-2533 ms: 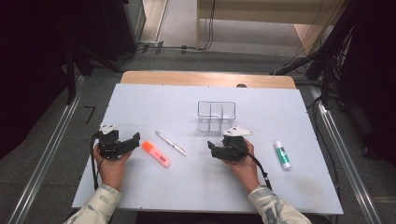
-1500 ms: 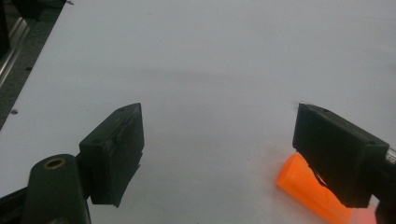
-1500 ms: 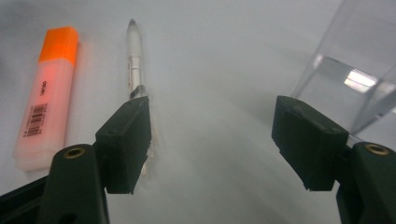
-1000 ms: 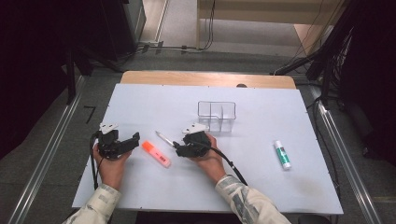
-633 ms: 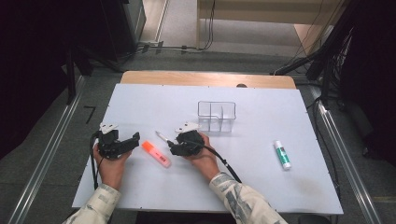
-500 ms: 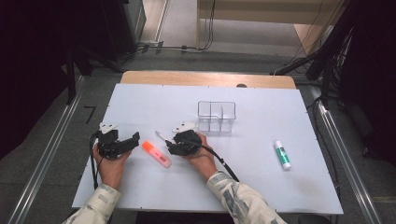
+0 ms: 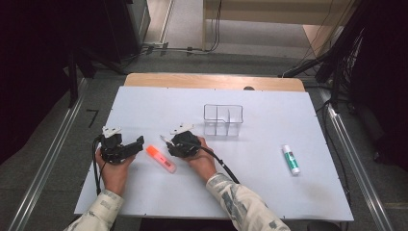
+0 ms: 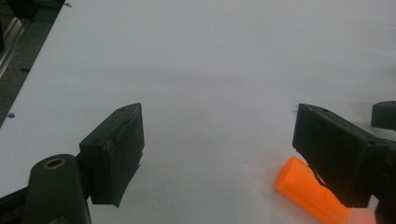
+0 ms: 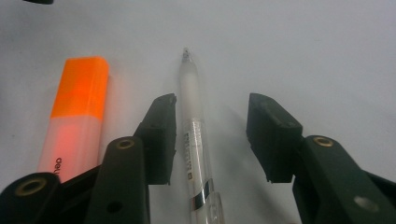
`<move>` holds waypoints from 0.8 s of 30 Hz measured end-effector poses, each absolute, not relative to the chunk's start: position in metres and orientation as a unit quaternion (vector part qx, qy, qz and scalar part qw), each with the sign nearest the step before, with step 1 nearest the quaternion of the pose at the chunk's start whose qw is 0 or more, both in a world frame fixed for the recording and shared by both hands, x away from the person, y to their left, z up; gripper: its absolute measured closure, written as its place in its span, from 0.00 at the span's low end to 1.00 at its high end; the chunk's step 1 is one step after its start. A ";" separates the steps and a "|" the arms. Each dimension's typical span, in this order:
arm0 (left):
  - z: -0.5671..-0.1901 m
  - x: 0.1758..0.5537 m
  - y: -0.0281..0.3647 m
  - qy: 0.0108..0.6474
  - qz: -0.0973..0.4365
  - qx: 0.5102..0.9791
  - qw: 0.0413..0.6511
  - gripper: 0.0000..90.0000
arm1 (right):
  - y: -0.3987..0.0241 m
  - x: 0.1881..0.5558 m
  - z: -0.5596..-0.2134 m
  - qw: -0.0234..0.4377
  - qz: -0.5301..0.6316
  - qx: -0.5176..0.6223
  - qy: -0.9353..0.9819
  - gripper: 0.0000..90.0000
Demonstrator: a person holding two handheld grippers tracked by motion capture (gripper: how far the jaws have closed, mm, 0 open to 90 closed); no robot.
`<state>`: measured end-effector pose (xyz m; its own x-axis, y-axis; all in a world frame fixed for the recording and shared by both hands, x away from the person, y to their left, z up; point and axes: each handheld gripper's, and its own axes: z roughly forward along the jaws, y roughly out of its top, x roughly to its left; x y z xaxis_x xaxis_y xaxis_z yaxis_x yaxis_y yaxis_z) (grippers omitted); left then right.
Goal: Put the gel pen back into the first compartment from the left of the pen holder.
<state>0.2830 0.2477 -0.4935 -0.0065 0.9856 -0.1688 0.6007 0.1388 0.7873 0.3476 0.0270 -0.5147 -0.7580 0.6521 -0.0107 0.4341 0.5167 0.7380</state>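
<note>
While the right claw (image 9: 212, 140) hangs low over the white desk (image 7: 144, 106), its two black jaws straddle a clear gel pen (image 9: 192, 135), and they have just been closing in on it; the left jaw sits right against the barrel while a gap shows on the other side, so by my reading the pen is bracketed but not yet pinched. That placement makes sense for a pickup, since the jaws cross the barrel squarely and can squeeze its narrow width. In the right gripper view the pen lies flat with its long axis running straight away from the camera, tip pointing ahead and the silver band nearest the lens. Just beside it to the left lies an orange highlighter (image 9: 77, 112), roughly parallel to the pen and apart from it, orange cap end pointing away. In the high view the right claw (image 7: 174, 143) covers the pen, whose tip pokes out toward the upper left. Off to the side the left claw (image 7: 136, 144) rests on the desk with jaws spread wide and nothing between them, the highlighter's end (image 8: 308, 189) peeking from behind its right jaw. Farther back stands a clear compartment organizer (image 7: 223, 120), probably where the pen belongs, and well to the right lies a glue stick (image 7: 290, 159).
</note>
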 end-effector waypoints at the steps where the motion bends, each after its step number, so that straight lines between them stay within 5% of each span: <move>1: -0.494 0.283 0.248 0.659 0.262 0.602 0.367 0.19 | 0.027 0.348 -0.515 0.142 0.377 0.316 0.859 0.60; 24: -0.494 0.284 0.248 0.659 0.259 0.603 0.369 0.19 | 0.051 0.355 -0.515 0.145 0.366 0.292 0.872 0.85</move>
